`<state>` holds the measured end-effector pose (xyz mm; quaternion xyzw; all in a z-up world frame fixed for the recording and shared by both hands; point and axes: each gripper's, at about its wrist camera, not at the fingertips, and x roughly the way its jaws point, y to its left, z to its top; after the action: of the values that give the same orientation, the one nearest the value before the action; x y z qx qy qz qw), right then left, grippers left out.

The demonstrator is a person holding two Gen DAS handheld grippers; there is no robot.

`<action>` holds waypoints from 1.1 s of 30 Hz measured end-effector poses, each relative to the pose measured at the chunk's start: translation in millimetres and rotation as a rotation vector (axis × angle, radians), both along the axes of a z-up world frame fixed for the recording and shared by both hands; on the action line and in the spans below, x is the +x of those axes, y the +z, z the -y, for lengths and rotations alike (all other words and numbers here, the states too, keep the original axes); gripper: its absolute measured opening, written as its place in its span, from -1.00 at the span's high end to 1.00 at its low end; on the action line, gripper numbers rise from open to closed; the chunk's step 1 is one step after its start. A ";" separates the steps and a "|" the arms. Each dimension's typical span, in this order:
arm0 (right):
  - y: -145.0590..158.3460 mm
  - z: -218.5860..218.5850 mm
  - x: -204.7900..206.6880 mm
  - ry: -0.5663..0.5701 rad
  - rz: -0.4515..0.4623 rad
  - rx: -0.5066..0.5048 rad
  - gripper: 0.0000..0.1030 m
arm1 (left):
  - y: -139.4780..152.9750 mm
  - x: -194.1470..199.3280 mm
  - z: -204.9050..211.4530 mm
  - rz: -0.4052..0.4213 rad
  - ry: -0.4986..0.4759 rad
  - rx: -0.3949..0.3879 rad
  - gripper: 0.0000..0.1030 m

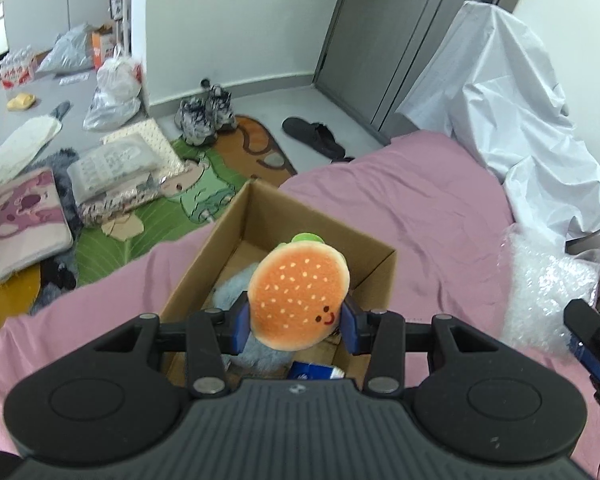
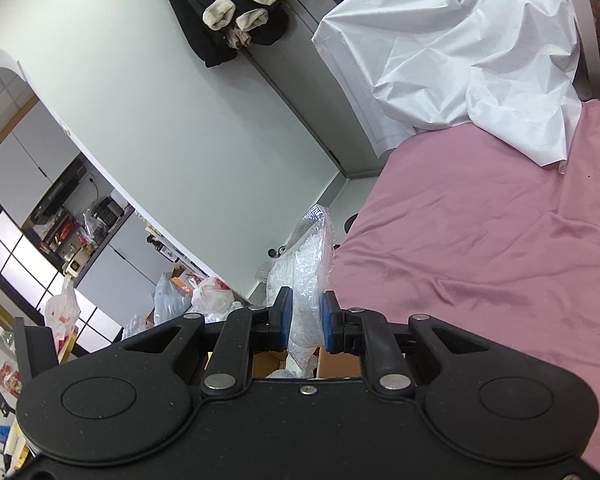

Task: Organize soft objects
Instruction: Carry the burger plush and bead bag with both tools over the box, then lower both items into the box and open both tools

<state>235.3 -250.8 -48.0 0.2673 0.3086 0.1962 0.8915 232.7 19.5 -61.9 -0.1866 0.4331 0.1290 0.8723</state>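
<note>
The left gripper is holding a hamburger plush toy; its two blue fingers are pressing on the toy from both sides. The toy is hanging above the open cardboard box, which is standing on the pink bed. The smiling face of the toy is pointing toward 5 o'clock. Inside the box, a light blue fluffy toy is lying under the hamburger, and a blue and white packet is showing at the box's 6 o'clock edge.

The right gripper is holding a sheet of bubble wrap; its fingers are standing narrow with the clear plastic between them. In the left wrist view this bubble wrap is appearing at 3 o'clock from the box, above the bed, and the right gripper is showing at the edge of it.

A white sheet is covering something at 1 o'clock beyond the bed. On the floor at 10 o'clock, a green mat is carrying cushions.
</note>
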 end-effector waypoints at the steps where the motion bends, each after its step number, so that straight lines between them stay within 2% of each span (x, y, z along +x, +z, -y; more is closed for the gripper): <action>1: -0.3 -1.3 0.2 0.003 -0.001 -0.004 0.70 | -3.7 -0.7 -2.0 -0.008 0.006 -0.012 0.16; 6: -3.8 -9.0 4.4 0.017 -0.012 -0.028 0.70 | -18.8 -6.7 -7.8 -0.049 0.015 -0.040 0.13; 11: -5.1 -18.2 5.9 0.039 -0.004 -0.043 0.70 | -31.7 -10.4 -14.8 -0.107 -0.006 -0.074 0.01; 16: -9.5 -27.5 7.2 0.071 0.000 -0.053 0.70 | -31.8 -14.1 -27.8 -0.101 0.024 -0.082 -0.23; 24: -15.6 -51.4 9.5 0.123 0.010 -0.084 0.68 | -25.1 -15.3 -45.5 -0.096 0.046 -0.089 -0.27; 27: -18.8 -57.3 14.6 0.156 -0.009 -0.067 0.50 | -21.8 -15.3 -51.6 -0.104 0.053 -0.092 -0.27; 29: -17.5 -59.2 14.5 0.155 -0.008 -0.066 0.13 | -18.3 -16.6 -53.1 -0.104 0.045 -0.085 -0.28; 30: -15.6 -58.5 13.6 0.144 0.002 -0.073 0.09 | -16.2 -17.3 -53.3 -0.104 0.038 -0.075 -0.29; 33: -10.3 -52.4 12.8 0.118 0.000 -0.064 0.06 | -8.2 -21.2 -53.1 -0.094 0.030 -0.046 -0.49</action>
<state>248.1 -198.4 -58.3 0.2201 0.3299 0.2383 0.8865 211.5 72.6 -70.1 -0.2071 0.4736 0.1407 0.8444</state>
